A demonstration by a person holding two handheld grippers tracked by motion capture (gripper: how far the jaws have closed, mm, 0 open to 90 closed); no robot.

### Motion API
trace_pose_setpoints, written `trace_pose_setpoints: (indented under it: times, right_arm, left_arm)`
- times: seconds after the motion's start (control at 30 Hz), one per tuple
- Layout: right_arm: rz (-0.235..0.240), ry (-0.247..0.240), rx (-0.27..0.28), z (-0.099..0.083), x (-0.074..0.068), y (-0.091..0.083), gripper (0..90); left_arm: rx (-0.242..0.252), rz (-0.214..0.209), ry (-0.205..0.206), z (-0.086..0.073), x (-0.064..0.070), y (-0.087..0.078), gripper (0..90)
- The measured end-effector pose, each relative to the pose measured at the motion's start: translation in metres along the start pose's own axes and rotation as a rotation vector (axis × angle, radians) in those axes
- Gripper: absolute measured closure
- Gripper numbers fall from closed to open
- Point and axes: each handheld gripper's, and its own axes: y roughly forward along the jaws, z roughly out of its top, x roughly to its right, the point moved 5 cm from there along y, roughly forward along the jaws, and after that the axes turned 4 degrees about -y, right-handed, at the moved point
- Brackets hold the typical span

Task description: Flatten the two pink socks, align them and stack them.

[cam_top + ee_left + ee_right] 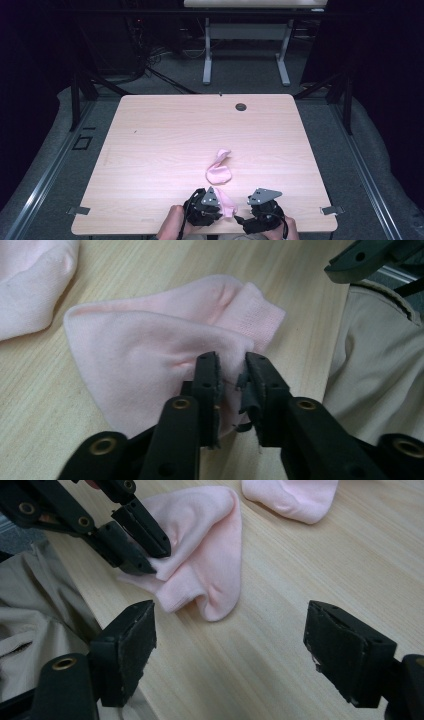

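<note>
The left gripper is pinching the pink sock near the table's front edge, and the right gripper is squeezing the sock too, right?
Not quite. The left gripper is pinching the near pink sock, as the left gripper view shows. But the right gripper is not squeezing it: the right gripper view shows its jaws wide apart over bare table, with nothing between them.

2 pale pink socks (218, 172), black gripper jaws, light wood-grain table (165, 135), beige trousers (380, 365), grey floor (250, 75)

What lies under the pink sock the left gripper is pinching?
Bare wooden table shows around the pink sock, which the left gripper pinches by a fold. Whatever lies beneath the cloth is covered.
</note>
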Motion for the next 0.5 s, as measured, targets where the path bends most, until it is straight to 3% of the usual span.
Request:
trace_pose_setpoints:
  times: [0.13,0.23,0.33,0.5]
  right_arm:
    - [-0.002,-0.002,-0.009,0.001,0.000,0.000,22.1]
    - [0.002,-0.002,-0.006,0.001,0.000,0.001,22.7]
    - [0.000,-0.007,-0.002,0.002,-0.001,0.001,23.2]
    - [-0.022,-0.013,0.007,0.007,-0.002,0.002,25.8]
  left_arm:
    - [0.026,-0.007,-0.016,-0.001,-0.001,0.001,86.2]
    - [0.034,0.019,-0.015,0.000,-0.002,-0.003,87.2]
    - [0.089,-0.013,-0.067,0.003,-0.006,-0.011,87.2]
    - [0.171,-0.003,-0.153,0.008,-0.019,-0.029,86.6]
